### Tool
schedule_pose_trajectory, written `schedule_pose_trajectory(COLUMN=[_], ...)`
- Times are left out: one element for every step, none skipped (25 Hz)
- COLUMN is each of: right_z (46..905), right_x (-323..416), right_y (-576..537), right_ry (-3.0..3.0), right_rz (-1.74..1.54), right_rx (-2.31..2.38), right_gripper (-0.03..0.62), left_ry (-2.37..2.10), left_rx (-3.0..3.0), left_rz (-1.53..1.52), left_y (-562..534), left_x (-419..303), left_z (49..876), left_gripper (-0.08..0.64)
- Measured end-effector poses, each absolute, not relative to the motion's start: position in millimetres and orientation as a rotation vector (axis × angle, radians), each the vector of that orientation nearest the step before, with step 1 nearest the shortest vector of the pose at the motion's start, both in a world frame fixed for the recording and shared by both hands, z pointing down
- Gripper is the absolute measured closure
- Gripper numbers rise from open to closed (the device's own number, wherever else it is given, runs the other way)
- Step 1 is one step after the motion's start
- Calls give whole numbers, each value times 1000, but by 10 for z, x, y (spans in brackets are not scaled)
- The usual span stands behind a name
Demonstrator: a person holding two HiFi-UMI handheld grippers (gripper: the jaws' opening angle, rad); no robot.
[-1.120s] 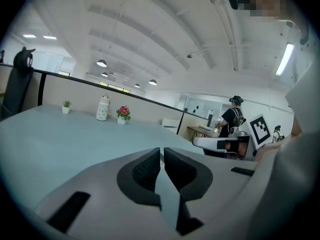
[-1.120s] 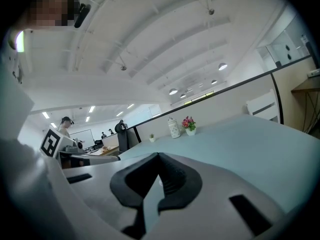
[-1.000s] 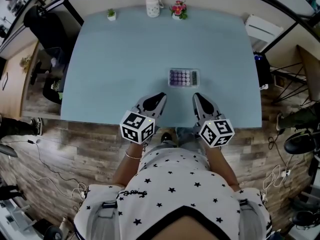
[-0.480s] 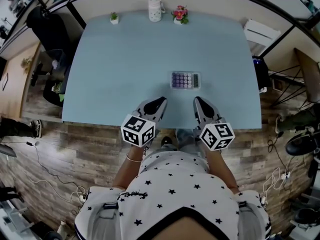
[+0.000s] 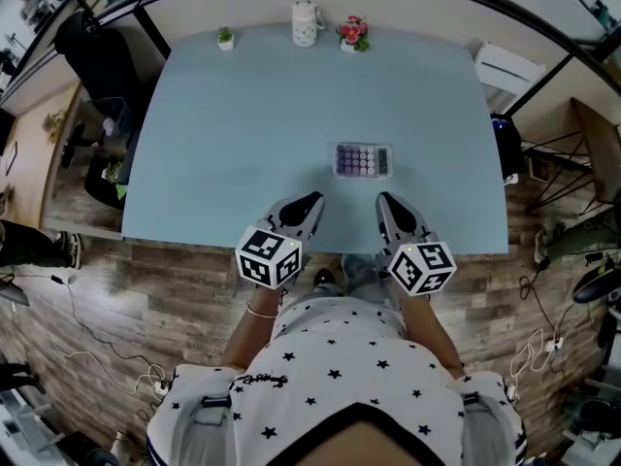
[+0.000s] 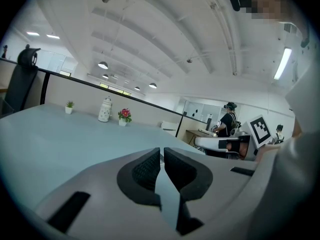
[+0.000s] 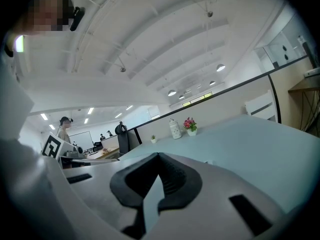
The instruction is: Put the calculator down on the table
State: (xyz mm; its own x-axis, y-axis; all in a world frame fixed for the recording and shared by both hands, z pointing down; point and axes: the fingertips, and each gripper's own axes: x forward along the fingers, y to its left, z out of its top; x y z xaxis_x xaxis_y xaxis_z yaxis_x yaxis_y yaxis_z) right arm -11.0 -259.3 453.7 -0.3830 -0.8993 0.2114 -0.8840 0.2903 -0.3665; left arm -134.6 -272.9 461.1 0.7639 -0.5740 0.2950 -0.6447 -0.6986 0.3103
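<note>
The calculator [image 5: 362, 160] lies flat on the light blue surface [image 5: 243, 115], keys up, with no claw touching it. Judged from this, the placing step is complete and nothing is left of the task beyond, at most, drawing the hands away. The left claw [image 5: 310, 200] sits on the near side of the calculator and to its left, apart from it. The right claw [image 5: 384, 200] sits on the near side of the calculator below its right end, also apart from it. Both claws are closed and empty: in the left gripper view the two dark pads meet at the tip with only a thin seam between them, and in the right gripper view the pads likewise close to a point (no object appears between either pair). Beyond the calculator, at the far edge, stand a white jar [image 5: 308, 21], a pot of pink flowers [image 5: 352, 32] and a small green plant [image 5: 225, 38], all well apart from it. Compared with the earlier head views, the calculator keeps the same place and orientation on the surface, and both claws keep the same stance on its near side. The whole picture sits slightly lower and further right than before, with the far-edge items shifting together with the calculator. This reads as a small movement of the head camera, not of any item.
</note>
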Motion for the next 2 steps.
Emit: schedule_pose_trajectory(right_z=[4540,4543], right_x=[-107,-103], right_y=[-2596,-2599], right_ry=[2493,2492], right_rz=[-672,-673], right_rx=[-1726,-1728], right_gripper=[595,595], left_ry=[-926,-923], left_rx=[2563,2564], left_rz=[247,248], left_y=[-2732,-2734], left_x=[-1342,-1337], left_z=[4616,4621], left_gripper=[512,512])
